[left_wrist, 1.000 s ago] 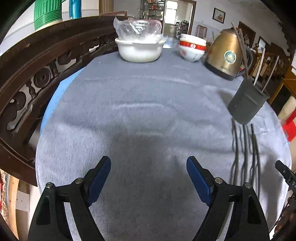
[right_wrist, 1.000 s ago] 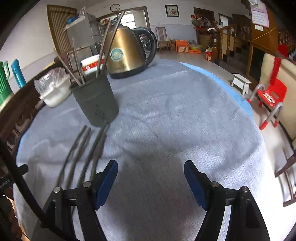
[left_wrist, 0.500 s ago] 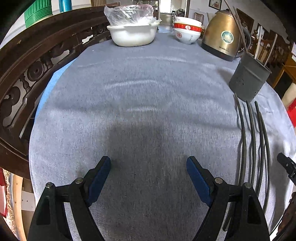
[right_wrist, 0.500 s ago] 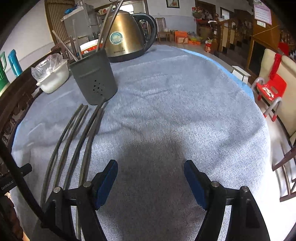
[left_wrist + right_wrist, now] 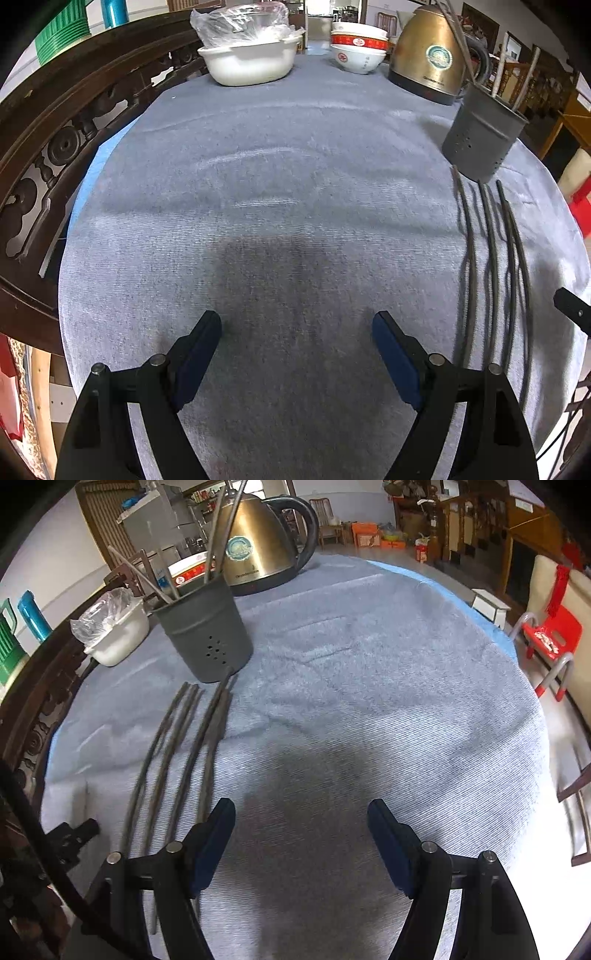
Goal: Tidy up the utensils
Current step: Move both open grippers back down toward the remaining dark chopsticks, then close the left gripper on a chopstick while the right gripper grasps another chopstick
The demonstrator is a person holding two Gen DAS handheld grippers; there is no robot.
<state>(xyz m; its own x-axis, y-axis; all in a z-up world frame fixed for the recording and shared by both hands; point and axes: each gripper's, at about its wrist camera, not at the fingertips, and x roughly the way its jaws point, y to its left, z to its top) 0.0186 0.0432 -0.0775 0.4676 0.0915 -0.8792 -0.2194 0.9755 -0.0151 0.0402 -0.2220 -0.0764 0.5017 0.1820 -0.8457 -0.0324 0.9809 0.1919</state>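
On the grey tablecloth point(image 5: 369, 709), blurred chopsticks point(image 5: 184, 749) run beneath the right gripper point(image 5: 301, 834), both grippers' jaws released.

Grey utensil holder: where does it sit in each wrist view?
Left wrist: the grey utensil holder stands upper right, just beyond the loose chopsticks.
Right wrist: the holder stands upper left of centre.
Shared landmark: the gold kettle, behind the holder in both.

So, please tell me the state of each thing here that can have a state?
left gripper: open, empty
right gripper: open, empty
loose chopsticks: flat on cloth
holder: upright, some chopsticks inside
kettle: upright, lid shut
white basin: plastic bag inside
bowls: stacked
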